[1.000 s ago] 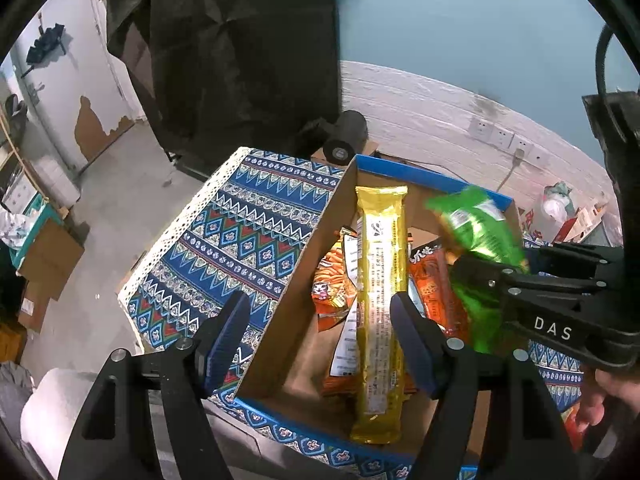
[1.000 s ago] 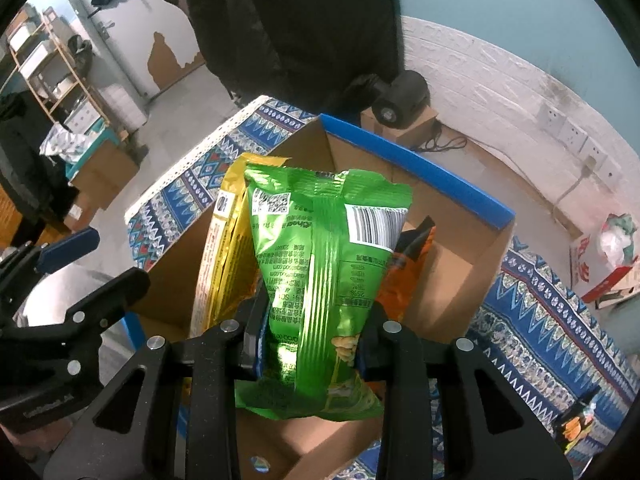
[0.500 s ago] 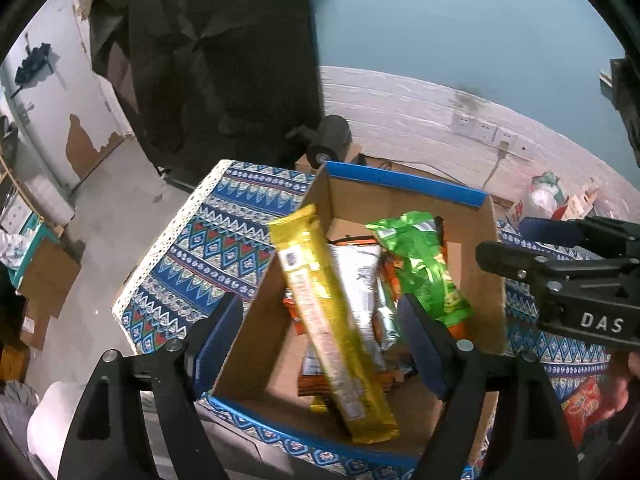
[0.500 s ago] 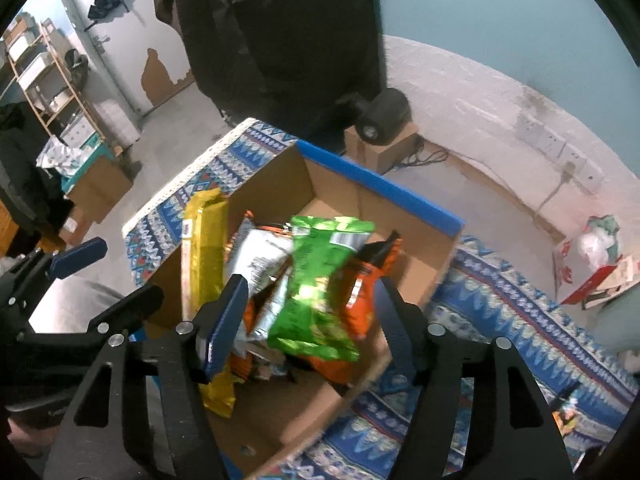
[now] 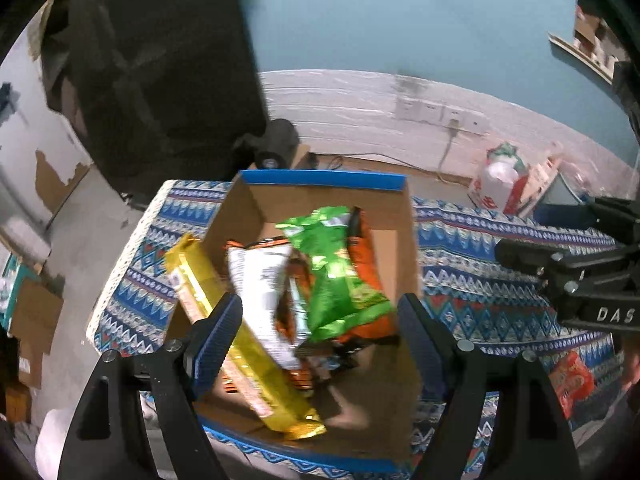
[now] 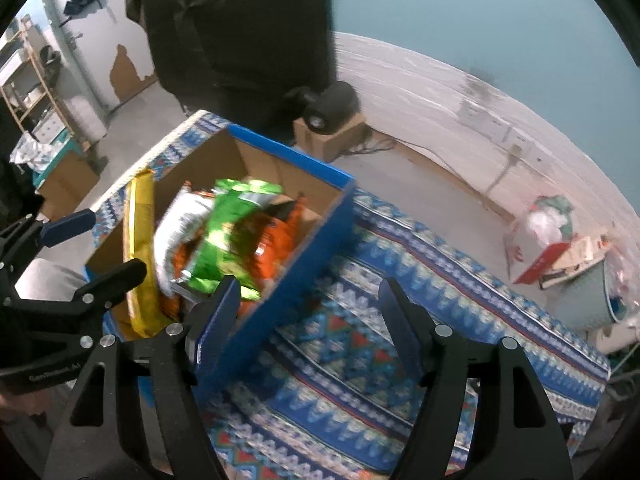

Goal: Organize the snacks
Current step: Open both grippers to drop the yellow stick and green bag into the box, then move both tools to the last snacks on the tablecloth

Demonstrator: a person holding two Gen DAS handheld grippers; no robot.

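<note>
One box [image 5: 320, 178] | holds green bag [image 5: 336, 272], yellow pack [image 5: 224, 320], orange bags [image 6: 276, 240]

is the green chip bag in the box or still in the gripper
In the box. The green bag lies on the orange packets inside the cardboard box, and the right gripper is open and empty.

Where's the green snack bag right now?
The green snack bag lies inside the cardboard box, on top of the orange packets, right of the white bag. Neither gripper holds it.
</note>
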